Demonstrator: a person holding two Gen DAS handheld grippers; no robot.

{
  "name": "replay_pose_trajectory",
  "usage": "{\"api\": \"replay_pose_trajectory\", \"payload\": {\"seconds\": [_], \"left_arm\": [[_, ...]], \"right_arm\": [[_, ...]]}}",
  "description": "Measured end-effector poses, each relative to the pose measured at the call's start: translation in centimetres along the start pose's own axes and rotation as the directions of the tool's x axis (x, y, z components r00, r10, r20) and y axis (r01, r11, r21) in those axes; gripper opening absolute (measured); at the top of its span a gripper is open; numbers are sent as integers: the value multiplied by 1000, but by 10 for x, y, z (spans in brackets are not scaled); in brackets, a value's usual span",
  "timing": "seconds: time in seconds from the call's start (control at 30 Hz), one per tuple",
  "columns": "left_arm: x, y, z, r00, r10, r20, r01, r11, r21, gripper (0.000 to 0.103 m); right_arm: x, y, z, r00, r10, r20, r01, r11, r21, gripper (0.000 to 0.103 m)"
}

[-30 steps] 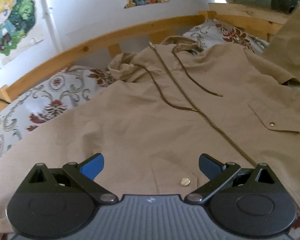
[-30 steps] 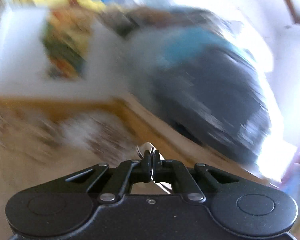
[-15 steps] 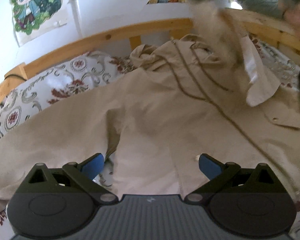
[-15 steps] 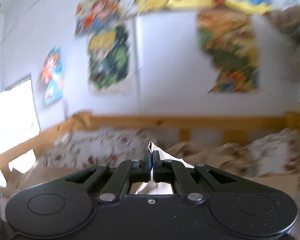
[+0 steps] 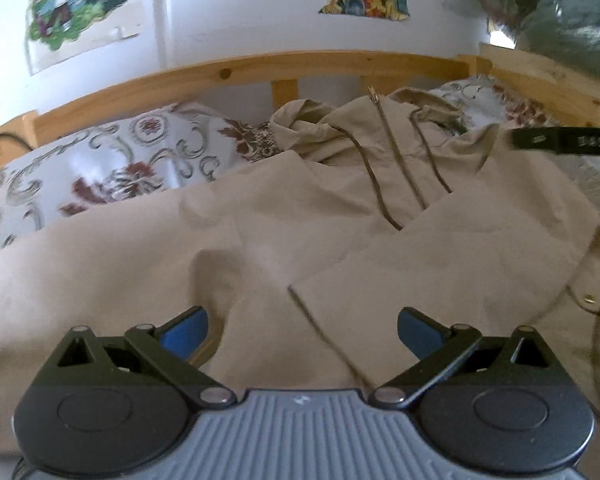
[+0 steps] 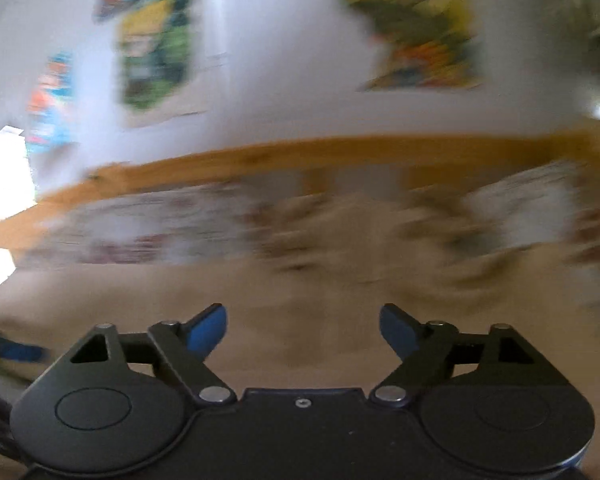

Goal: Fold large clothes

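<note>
A large beige hooded jacket [image 5: 340, 216] lies spread on the bed, zip and drawstrings running up to the hood at the back. Its right sleeve [image 5: 460, 256] is folded diagonally across the chest. My left gripper [image 5: 302, 330] hovers open just above the jacket's lower front, nothing between its blue pads. In the blurred right wrist view, my right gripper [image 6: 303, 328] is over the beige jacket [image 6: 300, 280] with its jaws opening and nothing between them. Part of that right gripper [image 5: 564, 142] shows as a black bar at the right edge of the left wrist view.
A floral bedsheet [image 5: 100, 168] covers the mattress left of the jacket. A wooden bed rail [image 5: 260, 76] runs along the back under a white wall with cartoon posters [image 5: 80, 4]. Piled clothing and bags [image 5: 540, 12] sit at the top right corner.
The right gripper swung down over the bed, laid the sleeve across the jacket's chest and opened, letting go of the fabric. The left gripper shifted a little and stayed open.
</note>
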State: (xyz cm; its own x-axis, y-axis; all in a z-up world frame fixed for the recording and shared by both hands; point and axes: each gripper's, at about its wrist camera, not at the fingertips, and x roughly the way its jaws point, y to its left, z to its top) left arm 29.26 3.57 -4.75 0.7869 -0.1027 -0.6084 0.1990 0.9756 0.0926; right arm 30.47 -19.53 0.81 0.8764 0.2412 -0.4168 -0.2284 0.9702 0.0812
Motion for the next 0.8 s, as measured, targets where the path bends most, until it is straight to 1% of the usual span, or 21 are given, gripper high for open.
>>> {"api": "replay_pose_trajectory", "payload": {"seconds": [0.03,0.07,0.1,0.13,0.17,0.23,0.3,0.37,0.4,0.43,0.47,0.5,0.53,0.6,0.67,0.7,0.77,0.8], "left_arm": [[11,-5,3,1000,22,-6,-22,1000,7,102],[21,-11,4,999,40,-12,-39,999,14,102],[32,-16,5,998,64,-22,-64,998,17,102],[39,-18,6,996,83,-32,-82,997,14,102],[47,-21,6,994,99,-50,-99,995,8,102],[58,-22,4,991,107,-86,-108,994,-3,102],[65,-23,0,989,110,-101,-111,994,-2,102],[69,-24,-5,987,124,-104,-124,992,8,102],[70,-24,-7,986,128,-103,-128,992,9,102],[70,-24,-8,987,124,-98,-124,992,7,102],[70,-24,-8,989,115,-93,-115,993,3,102],[69,-25,-8,991,102,-88,-102,995,0,102],[69,-27,-9,992,94,-87,-94,996,4,102],[74,-30,-10,989,111,-96,-109,994,29,102],[75,-31,-10,989,114,-93,-111,993,34,102],[75,-30,-10,989,112,-94,-109,994,30,102],[76,-30,-10,989,108,-99,-106,994,28,102],[76,-30,-10,989,106,-102,-104,994,27,102]], "right_arm": [[-1,-18,-2,996,-93,16,93,995,-21,86],[0,-36,-2,985,-173,20,174,984,-32,86],[5,-57,-1,969,-245,16,246,969,-38,86],[10,-76,-1,956,-292,6,292,956,-37,86],[17,-95,1,945,-326,-16,326,945,-25,85],[31,-136,5,932,-358,-64,361,931,51,76],[49,-164,6,935,-333,-119,348,928,135,70],[68,-185,3,947,-268,-178,301,933,199,44],[75,-192,2,943,-269,-197,308,930,201,12],[78,-194,2,928,-312,-202,349,918,188,9],[77,-196,2,925,-327,-190,363,911,195,8],[77,-200,2,930,-321,-180,356,910,213,7],[76,-202,1,924,-339,-175,372,903,214,7],[81,-206,-5,911,-373,-178,401,900,169,8],[85,-208,-9,902,-388,-191,417,897,146,18],[82,-207,-6,899,-399,-181,426,892,149,25],[75,-198,1,905,-407,-126,422,897,132,34],[76,-195,5,911,-397,-109,408,906,114,39]]}}
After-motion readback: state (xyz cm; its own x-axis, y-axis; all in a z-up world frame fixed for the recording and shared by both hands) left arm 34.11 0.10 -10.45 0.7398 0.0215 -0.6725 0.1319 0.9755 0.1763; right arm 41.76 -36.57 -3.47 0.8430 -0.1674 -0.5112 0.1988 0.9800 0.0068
